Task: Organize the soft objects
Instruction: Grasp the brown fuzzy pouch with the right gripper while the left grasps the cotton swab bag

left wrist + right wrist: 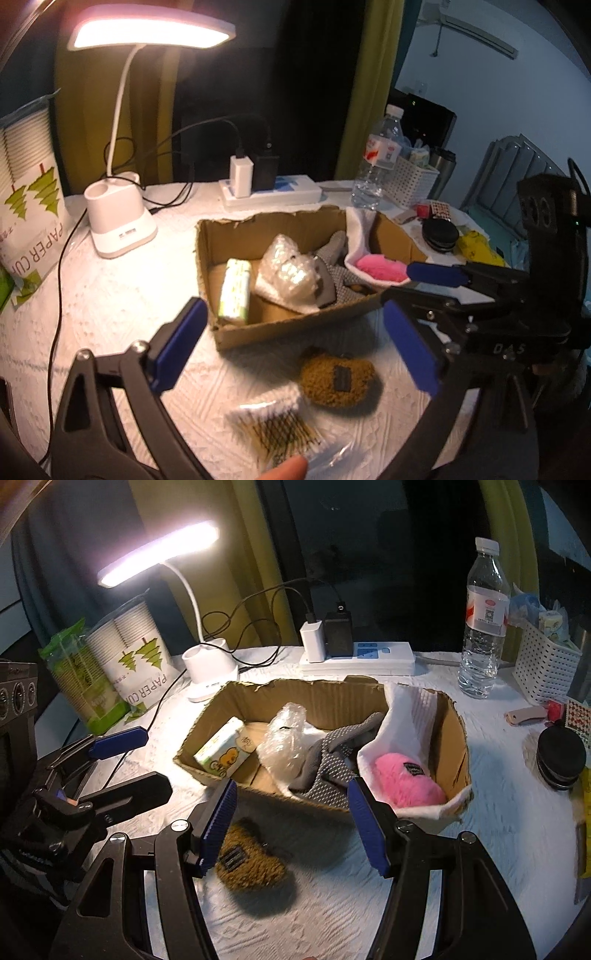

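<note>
Brown plush sits on the white tablecloth, just outside the near wall of the cardboard box. Not touching the box, as far as I can tell.

Right gripper: fingers spread wide, nothing held. The plush lies low and left of its centerline, partly hidden behind the left finger. So it is off-axis, not between the fingers.

Left gripper: also wide, nothing held. From the left wrist view the plush sits between the fingers, slightly right of center and a bit ahead of the tips. Better lined up here.

Long axis of the plush runs roughly left-right across the left gripper's view, i.e. about along the closing direction. My read: the left gripper is the nearer and better-aligned one; a straight drop forward and down should bracket it, maybe with a small wrist twist to pinch the short side.

Packet with a netted pattern lies nearer still, below the plush, with a fingertip at the frame edge.

Already in the box: pink plush, grey glove, bubble wrap, tissue pack.

Risk: the box wall sits close behind the plush, so overshoot would nudge the box.
</note>
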Action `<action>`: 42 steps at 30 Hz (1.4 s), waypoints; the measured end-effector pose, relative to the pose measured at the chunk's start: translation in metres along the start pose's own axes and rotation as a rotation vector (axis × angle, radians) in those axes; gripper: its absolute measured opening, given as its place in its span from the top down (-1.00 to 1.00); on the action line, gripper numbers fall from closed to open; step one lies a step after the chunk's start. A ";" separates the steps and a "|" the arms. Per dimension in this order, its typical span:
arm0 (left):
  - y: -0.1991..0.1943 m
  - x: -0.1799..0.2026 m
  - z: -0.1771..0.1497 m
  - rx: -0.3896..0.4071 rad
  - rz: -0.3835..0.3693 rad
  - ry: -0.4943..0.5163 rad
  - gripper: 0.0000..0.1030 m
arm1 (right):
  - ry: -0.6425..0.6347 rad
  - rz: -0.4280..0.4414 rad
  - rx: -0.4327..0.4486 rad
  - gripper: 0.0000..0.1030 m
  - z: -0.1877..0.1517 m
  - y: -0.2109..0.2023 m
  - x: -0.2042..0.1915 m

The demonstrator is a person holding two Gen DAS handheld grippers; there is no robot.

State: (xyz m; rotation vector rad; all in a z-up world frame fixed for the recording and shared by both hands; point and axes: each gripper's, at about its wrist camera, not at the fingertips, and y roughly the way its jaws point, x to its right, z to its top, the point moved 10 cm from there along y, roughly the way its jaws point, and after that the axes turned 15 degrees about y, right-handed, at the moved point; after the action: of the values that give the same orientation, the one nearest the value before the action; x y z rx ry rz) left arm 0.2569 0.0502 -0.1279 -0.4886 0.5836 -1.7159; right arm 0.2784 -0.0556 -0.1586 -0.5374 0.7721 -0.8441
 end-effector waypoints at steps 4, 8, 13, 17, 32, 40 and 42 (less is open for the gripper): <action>-0.005 -0.001 -0.009 -0.001 0.000 -0.016 -0.89 | -0.011 -0.006 -0.003 -0.27 -0.008 -0.003 -0.006; -0.007 -0.003 -0.021 -0.012 -0.001 -0.025 -0.89 | -0.013 -0.011 -0.014 -0.27 -0.017 -0.001 -0.007; -0.005 -0.005 -0.035 -0.030 -0.003 -0.040 -0.89 | -0.012 -0.016 -0.036 -0.27 -0.031 0.005 -0.009; -0.004 -0.006 -0.046 -0.041 -0.008 -0.051 -0.89 | -0.014 -0.019 -0.050 -0.27 -0.038 0.008 -0.011; 0.003 -0.009 -0.083 -0.119 -0.009 -0.077 -0.88 | -0.019 -0.029 -0.116 -0.28 -0.067 0.035 -0.015; 0.010 -0.015 -0.104 -0.167 -0.008 -0.099 -0.88 | -0.031 -0.031 -0.162 -0.27 -0.083 0.054 -0.019; 0.011 -0.016 -0.104 -0.172 -0.005 -0.097 -0.88 | -0.035 -0.033 -0.162 -0.28 -0.084 0.056 -0.019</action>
State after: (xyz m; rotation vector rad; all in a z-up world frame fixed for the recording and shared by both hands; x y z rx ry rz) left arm 0.2053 0.0764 -0.2169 -0.6913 0.6633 -1.6448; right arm 0.2305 -0.0188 -0.2417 -0.7092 0.8051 -0.8049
